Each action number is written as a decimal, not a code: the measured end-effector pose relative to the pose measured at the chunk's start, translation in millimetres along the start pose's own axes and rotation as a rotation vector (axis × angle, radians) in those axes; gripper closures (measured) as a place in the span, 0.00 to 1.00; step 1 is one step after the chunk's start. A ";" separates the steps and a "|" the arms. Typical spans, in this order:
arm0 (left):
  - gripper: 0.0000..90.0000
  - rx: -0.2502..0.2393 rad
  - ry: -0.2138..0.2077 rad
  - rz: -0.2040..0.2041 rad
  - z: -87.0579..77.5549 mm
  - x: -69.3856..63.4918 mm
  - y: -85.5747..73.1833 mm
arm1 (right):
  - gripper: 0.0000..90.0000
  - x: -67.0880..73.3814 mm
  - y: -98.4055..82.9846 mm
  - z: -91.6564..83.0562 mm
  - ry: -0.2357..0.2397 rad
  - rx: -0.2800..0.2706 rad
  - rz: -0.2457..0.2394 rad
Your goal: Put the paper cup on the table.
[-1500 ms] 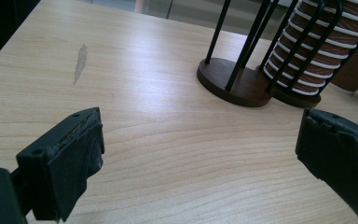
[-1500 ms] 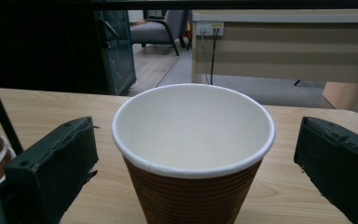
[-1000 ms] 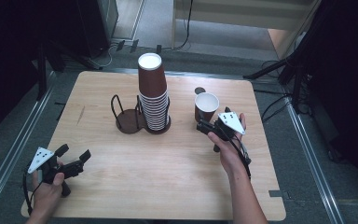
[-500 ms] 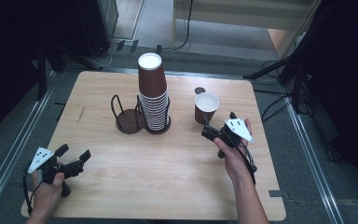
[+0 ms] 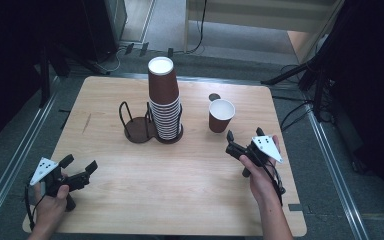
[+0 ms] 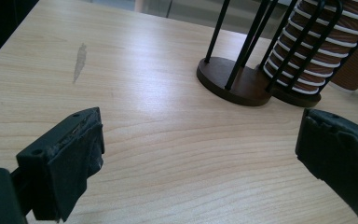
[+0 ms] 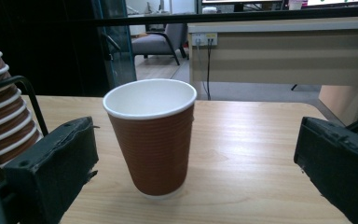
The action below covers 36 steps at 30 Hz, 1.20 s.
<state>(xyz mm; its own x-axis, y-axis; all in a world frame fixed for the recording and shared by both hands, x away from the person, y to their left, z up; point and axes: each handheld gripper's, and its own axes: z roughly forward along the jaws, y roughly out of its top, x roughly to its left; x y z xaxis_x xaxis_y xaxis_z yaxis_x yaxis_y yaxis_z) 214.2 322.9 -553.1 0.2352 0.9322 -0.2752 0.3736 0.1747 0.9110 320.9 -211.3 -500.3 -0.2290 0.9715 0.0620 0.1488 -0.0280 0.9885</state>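
We hold the right claw spread just short of the single cup — next, close in squarely; left claw spread, idle.

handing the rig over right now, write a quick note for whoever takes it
Right gripper: open, holding nothing, just short of the single cup, which stands upright and apart from it.
Left gripper: open, holding nothing, at the near left corner of the table.
Cup stack: upside down in one ring of the two-ring holder; the other ring holds no cups.
Done: one cup stands alone on the table, mouth up.
Left: unclear from here; the single cup likely needs gripping next.
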 end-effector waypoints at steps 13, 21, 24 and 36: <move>0.02 0.000 0.000 0.000 -0.2 -0.2 -0.1 | 0.00 -22.5 -7.5 -21.5 -0.041 0.008 -0.001; 0.02 0.000 0.000 0.002 -0.2 -0.6 -0.2 | 0.00 -38.3 -11.8 -35.8 -0.066 0.017 0.003; 0.02 0.000 0.001 0.001 -0.4 -0.6 -0.2 | 0.00 -42.8 -14.3 -40.2 -0.073 0.023 -0.007; 0.02 -0.001 0.002 0.004 -0.7 -0.5 -0.3 | 0.00 -60.0 -25.6 -61.9 -0.105 0.041 0.001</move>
<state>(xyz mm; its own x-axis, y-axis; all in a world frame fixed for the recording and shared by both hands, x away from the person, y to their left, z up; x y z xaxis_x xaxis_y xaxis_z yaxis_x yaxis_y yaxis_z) 213.4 322.5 -553.1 0.2345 0.9337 -0.2708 0.3713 0.1714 0.9125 271.2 -283.5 -520.8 -0.1266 0.9909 0.0464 0.1886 -0.0219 0.9818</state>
